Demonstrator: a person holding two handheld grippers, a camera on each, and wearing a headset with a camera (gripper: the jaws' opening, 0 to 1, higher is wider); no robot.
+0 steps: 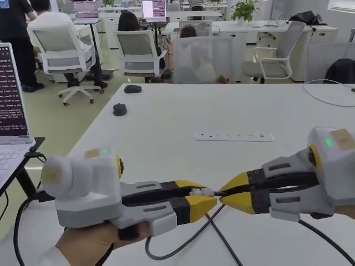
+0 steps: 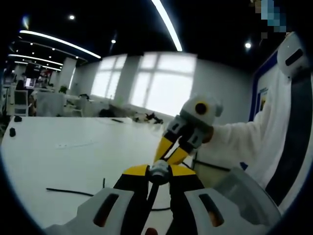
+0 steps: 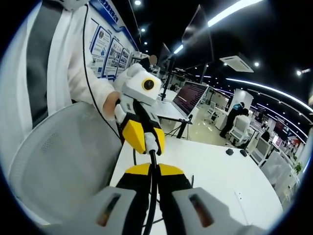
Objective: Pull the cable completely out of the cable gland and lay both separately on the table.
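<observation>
Above the white table my two grippers meet tip to tip. The left gripper is shut on a small pale cable gland, which looks grey between the yellow tips of the left gripper in its own view. My right gripper is shut on the black cable just beside the gland. In the right gripper view the cable runs from the right gripper straight into the gland held by the left gripper. The cable's slack hangs down and loops over the table.
A white power strip lies mid-table. Two dark mice sit farther back on the left. An open laptop stands at the left edge. A thin white cable curls at the far right. Office chairs and people are behind the table.
</observation>
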